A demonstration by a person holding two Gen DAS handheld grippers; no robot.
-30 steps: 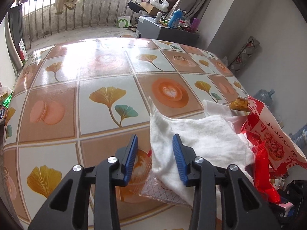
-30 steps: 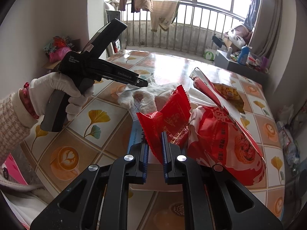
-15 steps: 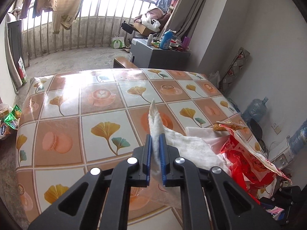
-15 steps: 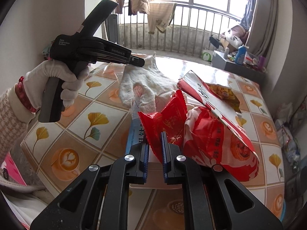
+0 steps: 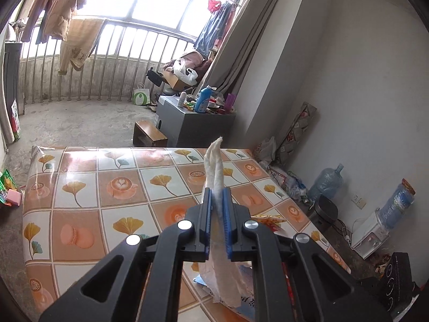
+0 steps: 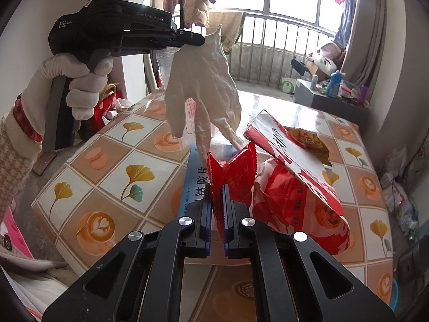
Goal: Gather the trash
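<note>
My left gripper (image 5: 216, 193) is shut on a white crumpled tissue (image 5: 214, 166) and holds it high above the tiled table (image 5: 88, 209). In the right wrist view the left gripper (image 6: 199, 39) shows at upper left with the tissue (image 6: 206, 86) hanging from it. My right gripper (image 6: 216, 187) is shut on a small red snack wrapper (image 6: 236, 169). A large red snack bag (image 6: 295, 196) lies open just right of it. A blue printed packet (image 6: 194, 182) lies on the table under the wrapper.
A grey cabinet (image 5: 193, 123) with bottles stands beyond the table's far edge. Water jugs (image 5: 325, 181) and clutter sit along the right wall. The left part of the table (image 6: 107, 166) shows only its tile pattern.
My left gripper shut on the tissue and lifted it well off the table. My right gripper kept its hold on the red wrapper and hardly moved.
</note>
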